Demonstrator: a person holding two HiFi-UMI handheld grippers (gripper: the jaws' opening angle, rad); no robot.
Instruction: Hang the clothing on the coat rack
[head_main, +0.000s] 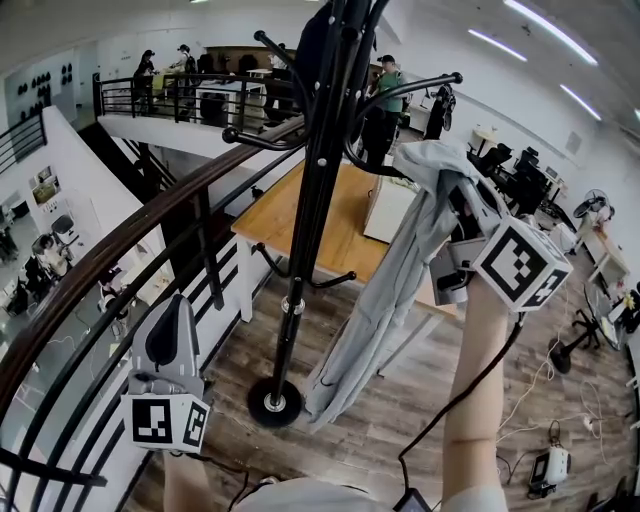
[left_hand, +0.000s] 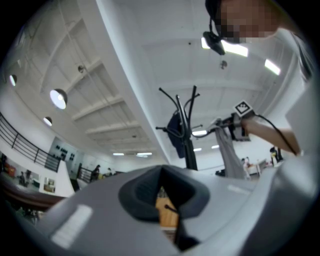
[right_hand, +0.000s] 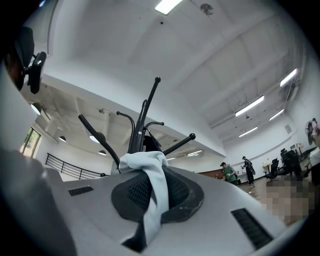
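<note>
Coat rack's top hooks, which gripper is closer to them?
Right. The right gripper, gripping the grey garment, is up beside the hooks; the left gripper sits low by the railing.

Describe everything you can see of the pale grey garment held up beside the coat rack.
The garment is pale grey, thin, soft-looking creased cloth. Its bunched top is pinched between the shut jaws of the right gripper, a fold draping over them. Below, it hangs in a long narrow drape, its end low near the wooden floor; contact there is unclear. It hangs right of the black coat rack, its top close to a curved arm, apparently not yet hooked.
</note>
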